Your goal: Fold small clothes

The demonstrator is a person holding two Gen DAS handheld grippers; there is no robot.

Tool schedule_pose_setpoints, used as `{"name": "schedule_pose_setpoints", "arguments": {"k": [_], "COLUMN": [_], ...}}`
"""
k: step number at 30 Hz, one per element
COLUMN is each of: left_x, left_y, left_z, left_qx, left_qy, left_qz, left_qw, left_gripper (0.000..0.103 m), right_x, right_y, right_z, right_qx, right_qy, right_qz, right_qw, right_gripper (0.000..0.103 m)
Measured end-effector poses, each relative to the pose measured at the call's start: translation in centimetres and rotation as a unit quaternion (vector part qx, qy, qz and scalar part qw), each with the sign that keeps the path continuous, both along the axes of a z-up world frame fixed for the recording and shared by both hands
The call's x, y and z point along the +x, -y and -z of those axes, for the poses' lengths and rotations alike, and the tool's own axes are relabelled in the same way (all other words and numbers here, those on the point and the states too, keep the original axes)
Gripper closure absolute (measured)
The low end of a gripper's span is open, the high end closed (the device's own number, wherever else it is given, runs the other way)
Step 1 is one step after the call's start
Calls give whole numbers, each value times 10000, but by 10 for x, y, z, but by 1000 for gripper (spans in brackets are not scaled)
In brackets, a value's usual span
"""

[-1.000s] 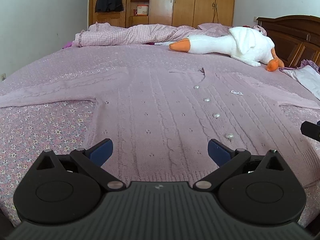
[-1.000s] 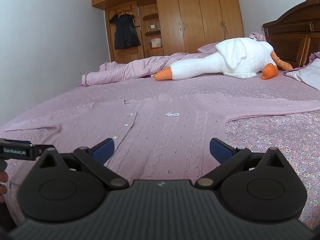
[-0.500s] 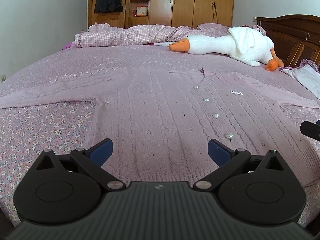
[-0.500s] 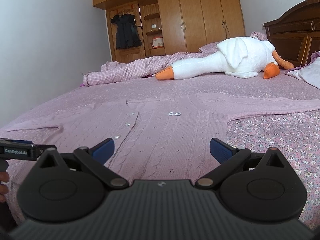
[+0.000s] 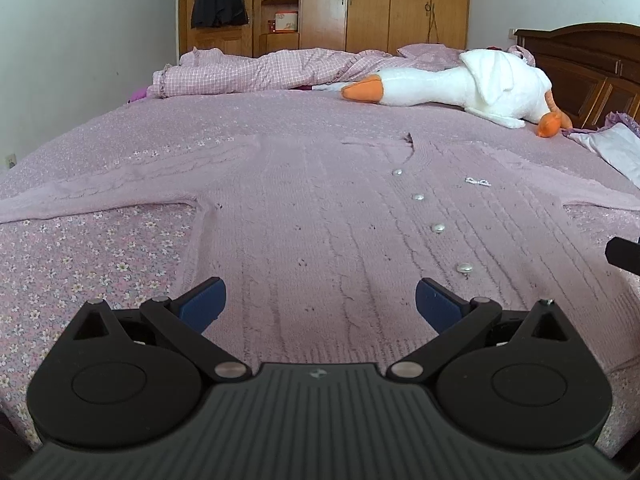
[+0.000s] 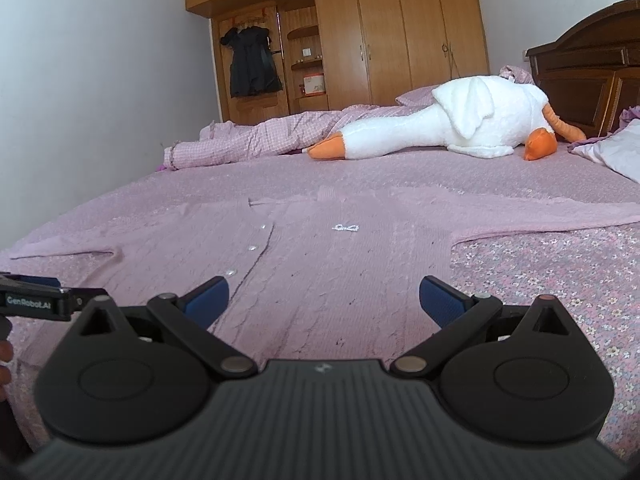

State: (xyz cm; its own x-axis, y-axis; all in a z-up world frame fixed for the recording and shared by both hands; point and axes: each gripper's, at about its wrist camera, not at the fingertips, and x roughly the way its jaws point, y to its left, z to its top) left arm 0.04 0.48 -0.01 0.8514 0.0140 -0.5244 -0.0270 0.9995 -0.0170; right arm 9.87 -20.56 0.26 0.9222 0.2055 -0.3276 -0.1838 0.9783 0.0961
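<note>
A pink knitted cardigan (image 5: 320, 216) (image 6: 340, 264) lies flat on the bed, front up, buttoned, with both sleeves spread sideways. My left gripper (image 5: 318, 304) hovers open just over its hem on the left half, blue pads wide apart and empty. Over the hem's right half my right gripper (image 6: 324, 300) is also open, nothing between its fingers. The left gripper's side shows at the left edge of the right wrist view, and a dark tip of the right gripper (image 5: 624, 254) at the right edge of the left wrist view.
The bed (image 5: 100, 256) has a pink floral sheet. A white plush goose (image 5: 472, 84) (image 6: 460, 120) and a checked quilt (image 5: 256, 72) lie at the far side. A pillow (image 6: 616, 148) and dark wooden headboard (image 6: 592, 72) are at right; a wardrobe (image 6: 380, 40) stands behind.
Both grippers have crept slightly forward and lower over the cardigan's hem; they stay open. The cardigan has not moved.
</note>
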Motion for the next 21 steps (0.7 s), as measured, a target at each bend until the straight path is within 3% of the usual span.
{"name": "schedule_pose_setpoints", "arguments": {"k": [21], "left_x": [0], "left_y": [-1], "left_z": [0], "left_qx": [-63], "left_qy": [4], "left_qz": [28], "left_qw": [10000], "left_gripper": [0], "right_x": [1], "right_y": [-1], "right_z": [-1], "right_qx": [-92], "right_qy": [-25], "right_qz": [-16], "right_qw": [10000], "right_gripper": [0]}}
